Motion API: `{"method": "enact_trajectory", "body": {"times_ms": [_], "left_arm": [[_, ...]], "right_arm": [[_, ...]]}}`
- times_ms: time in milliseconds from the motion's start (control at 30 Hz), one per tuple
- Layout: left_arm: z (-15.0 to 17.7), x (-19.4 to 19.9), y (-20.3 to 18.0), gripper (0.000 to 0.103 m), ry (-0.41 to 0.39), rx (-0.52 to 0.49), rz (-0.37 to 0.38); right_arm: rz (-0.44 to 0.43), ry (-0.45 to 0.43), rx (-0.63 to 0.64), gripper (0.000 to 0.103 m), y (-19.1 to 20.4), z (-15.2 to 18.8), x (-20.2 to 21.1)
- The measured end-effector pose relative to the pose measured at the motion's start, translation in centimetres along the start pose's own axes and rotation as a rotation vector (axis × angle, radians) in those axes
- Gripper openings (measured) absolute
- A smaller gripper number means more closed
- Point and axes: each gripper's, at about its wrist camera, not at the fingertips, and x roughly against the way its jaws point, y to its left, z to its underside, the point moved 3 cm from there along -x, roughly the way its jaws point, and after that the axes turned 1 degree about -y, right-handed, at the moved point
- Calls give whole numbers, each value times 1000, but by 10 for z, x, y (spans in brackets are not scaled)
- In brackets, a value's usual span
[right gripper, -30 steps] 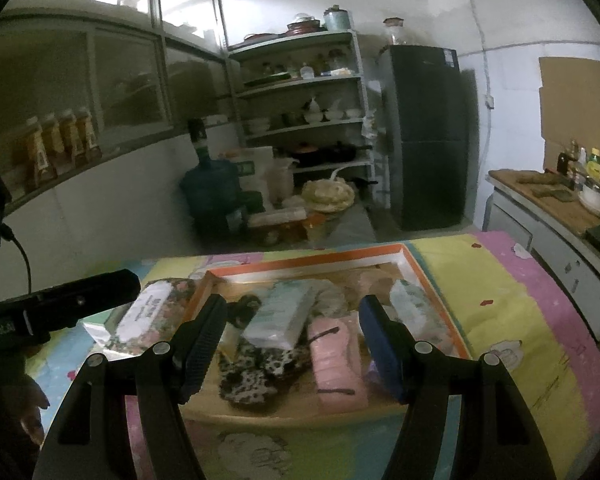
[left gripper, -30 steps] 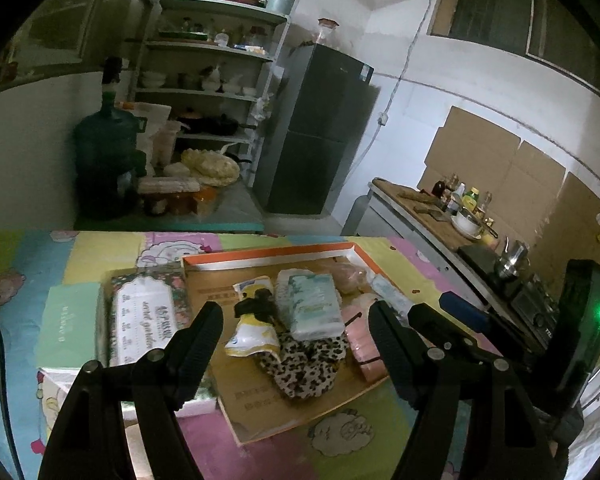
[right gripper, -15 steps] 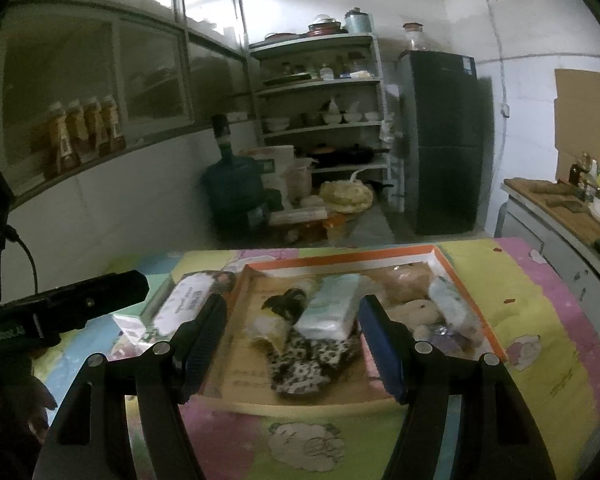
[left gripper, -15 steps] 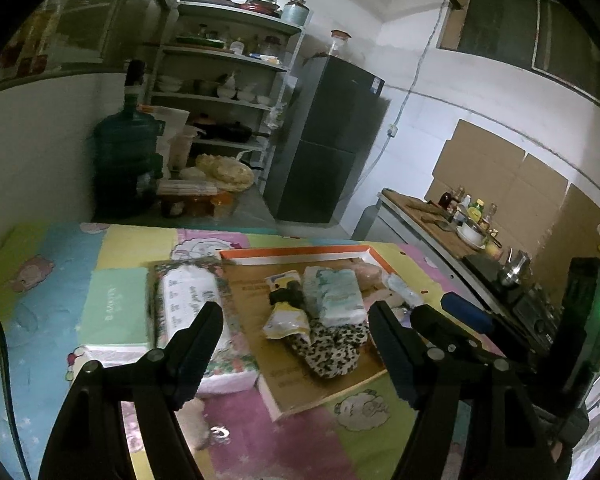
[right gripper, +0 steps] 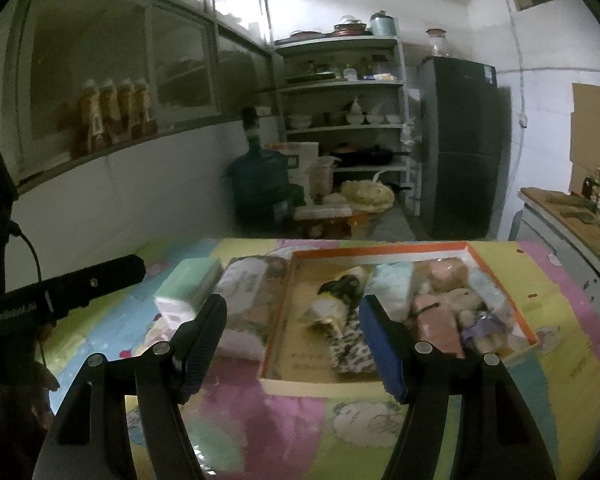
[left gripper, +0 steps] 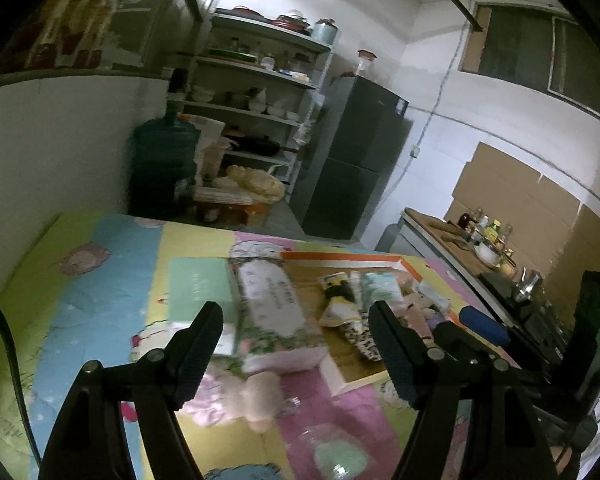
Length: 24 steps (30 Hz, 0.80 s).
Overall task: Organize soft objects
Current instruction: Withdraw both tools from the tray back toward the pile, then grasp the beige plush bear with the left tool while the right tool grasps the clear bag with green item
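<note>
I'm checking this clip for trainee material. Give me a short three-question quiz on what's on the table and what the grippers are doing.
1. True or false: the left gripper is shut on a tissue pack.
2. Where does the leopard-print item lie? A) in the orange-rimmed tray B) on the mint-green box C) on the floor
3. Fill in: the floral tissue pack lies between the mint-green box and the ____.

Key: 1 false, both the left and the right gripper are open and empty; 2 A; 3 tray.

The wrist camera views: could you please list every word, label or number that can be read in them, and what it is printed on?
None can be read.
floral tissue pack: dark print, blurred.
green tissue pack: faint line, blurred.
box floor: printed line, too small.
left gripper: pale lettering on its body, too blurred.
</note>
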Motion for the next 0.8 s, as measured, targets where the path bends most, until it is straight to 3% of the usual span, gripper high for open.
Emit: {"method": "enact_trajectory", "body": {"times_ms": [367,500,800], "left_arm": [[18,21,51,75,-10,37,-44],[27,24,65,75,-6,39,-47],[44,25,81,75,-5,-58,-6]], "right_arm": [[-43,63,39,70,46,27,-9],[-52,105,47,75,58,44,-18],[-31,209,42,75,66,81,-38]]}}
